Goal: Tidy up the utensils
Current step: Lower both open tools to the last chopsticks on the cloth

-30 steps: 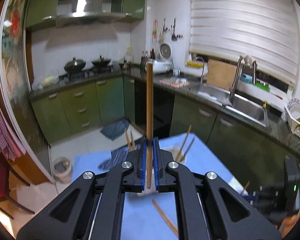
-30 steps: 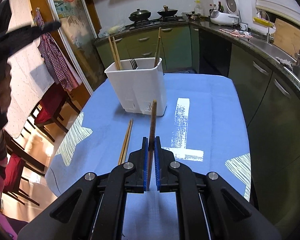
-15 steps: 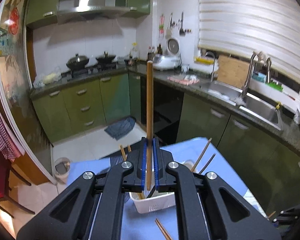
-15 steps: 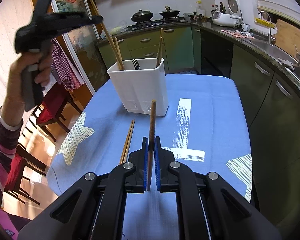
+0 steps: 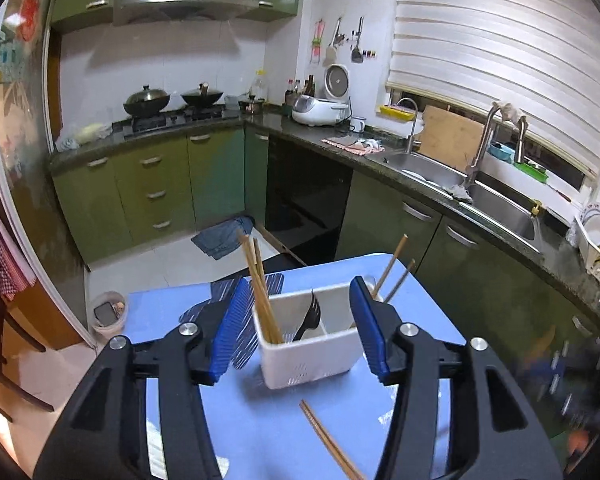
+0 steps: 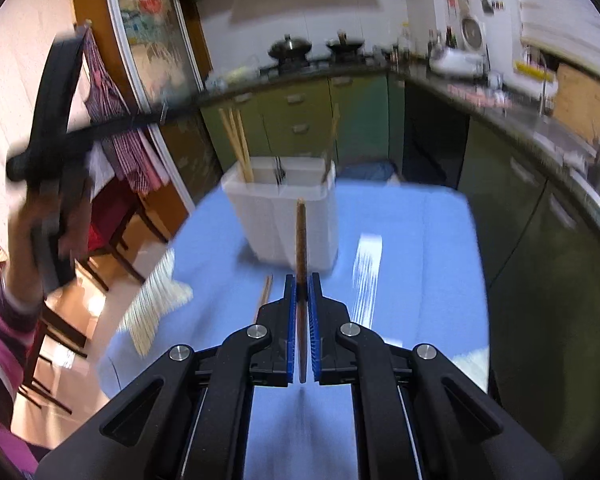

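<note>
Wooden chopstick gone from my left tongs [image 5: 302,326]: the jaws have just been opening and now stand partly apart with nothing between them, framing the white caddy [image 5: 312,354] below. A moment back they pinched one upright stick. The bundle of chopsticks [image 5: 260,300] in the caddy's left compartment looks like where it went. I judge that drop done.

Black fork [image 5: 310,316] sits in the middle compartment; two more sticks [image 5: 392,276] lean out of the far-right one.

Right tongs [image 6: 302,308] pinched tight on a dark brown chopstick [image 6: 301,240], pointing up and away toward the caddy [image 6: 280,216], as a second ago. This view is smeared with motion, and the caddy sits closer in it than before.

On the blue surface [image 5: 260,432]: a loose pair of chopsticks [image 5: 328,440] lies near the caddy, between it and me.

In the right view the left tongs [image 6: 52,120] hang above and left of the caddy, held in a hand with a striped sleeve.

Meaning: one stick filed, one in hand to file next, one pair yet to collect. Left is free for that pair.
</note>
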### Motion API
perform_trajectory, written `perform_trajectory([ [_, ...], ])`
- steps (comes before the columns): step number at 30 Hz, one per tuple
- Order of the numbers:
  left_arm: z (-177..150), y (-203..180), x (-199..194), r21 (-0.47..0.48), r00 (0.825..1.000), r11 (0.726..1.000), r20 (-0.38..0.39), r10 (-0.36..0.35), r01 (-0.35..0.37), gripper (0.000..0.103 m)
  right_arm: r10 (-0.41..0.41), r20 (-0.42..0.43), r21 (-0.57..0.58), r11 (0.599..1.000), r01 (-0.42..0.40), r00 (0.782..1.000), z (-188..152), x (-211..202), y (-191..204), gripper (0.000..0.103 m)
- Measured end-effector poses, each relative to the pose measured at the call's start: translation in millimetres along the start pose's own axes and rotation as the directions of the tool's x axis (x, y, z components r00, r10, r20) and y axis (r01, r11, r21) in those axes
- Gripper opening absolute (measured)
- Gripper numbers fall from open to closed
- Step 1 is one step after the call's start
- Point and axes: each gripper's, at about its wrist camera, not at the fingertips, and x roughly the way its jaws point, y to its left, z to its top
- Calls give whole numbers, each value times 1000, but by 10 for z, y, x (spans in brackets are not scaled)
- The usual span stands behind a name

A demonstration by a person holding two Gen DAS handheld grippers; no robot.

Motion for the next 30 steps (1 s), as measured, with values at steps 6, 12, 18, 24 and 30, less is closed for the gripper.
perform_trajectory([
  [6, -235, 69, -232, 12, 1000, 1000, -23, 8, -8, 51, 36, 215, 32, 999, -44, 976, 775, -174, 84, 7],
  [12, -381, 195, -287, 7, 997, 1000, -68, 27, -27, 51, -33, 243, 83, 996, 13, 969, 1256, 271, 92, 7],
  [18, -451, 270, -313, 15, 996, 999, -86, 37, -36, 51, -77, 125, 93, 993, 66, 989, 1220, 860, 36, 7],
  [24, -504, 283, -200, 5, 989, 1000, -143, 29, -28, 52, -73, 49, 51, 996, 71, 996, 1041, 1130, 83, 7],
  [30, -591, 105, -43, 26, 983, 1000, -184, 20, -15, 52, -38, 117, 13, 999, 37, 992, 838, 645, 144, 12],
])
